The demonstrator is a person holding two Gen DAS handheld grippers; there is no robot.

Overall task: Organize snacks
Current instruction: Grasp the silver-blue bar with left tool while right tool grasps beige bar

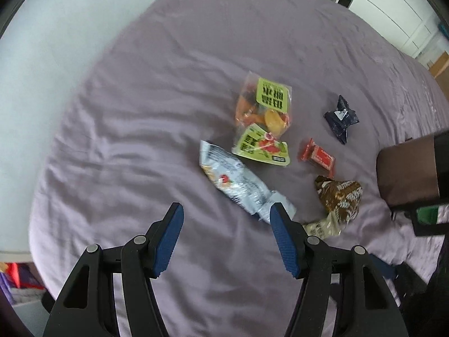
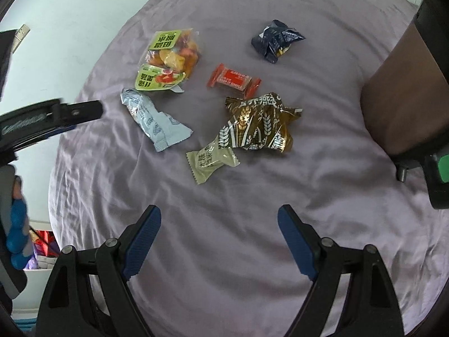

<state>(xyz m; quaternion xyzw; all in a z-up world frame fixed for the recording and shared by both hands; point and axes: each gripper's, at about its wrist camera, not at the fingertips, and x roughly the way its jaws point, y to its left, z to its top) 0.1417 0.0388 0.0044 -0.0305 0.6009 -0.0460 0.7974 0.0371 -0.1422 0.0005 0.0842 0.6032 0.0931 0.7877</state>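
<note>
Snacks lie scattered on the purple bed (image 2: pixel 224 252), none yet gathered. Taking the red bar (image 2: pixel 234 81) as the landmark and going left to right in the right wrist view: the fruit-candy bag (image 2: pixel 174 53) and green packet (image 2: pixel 157 80) sit to its left, the pale blue pouch (image 2: pixel 154 120) lower left, the beige packet (image 2: pixel 210 161) and gold wrapper (image 2: pixel 258 125) just below it, the dark packet (image 2: pixel 275 40) above right. The left gripper (image 1: pixel 227 238) hovers with jaws spread and empty near the blue pouch's end; the right gripper (image 2: pixel 220 241) hangs likewise released. The job looks to be at its first pick: likely closing on a pouch edge.
</note>
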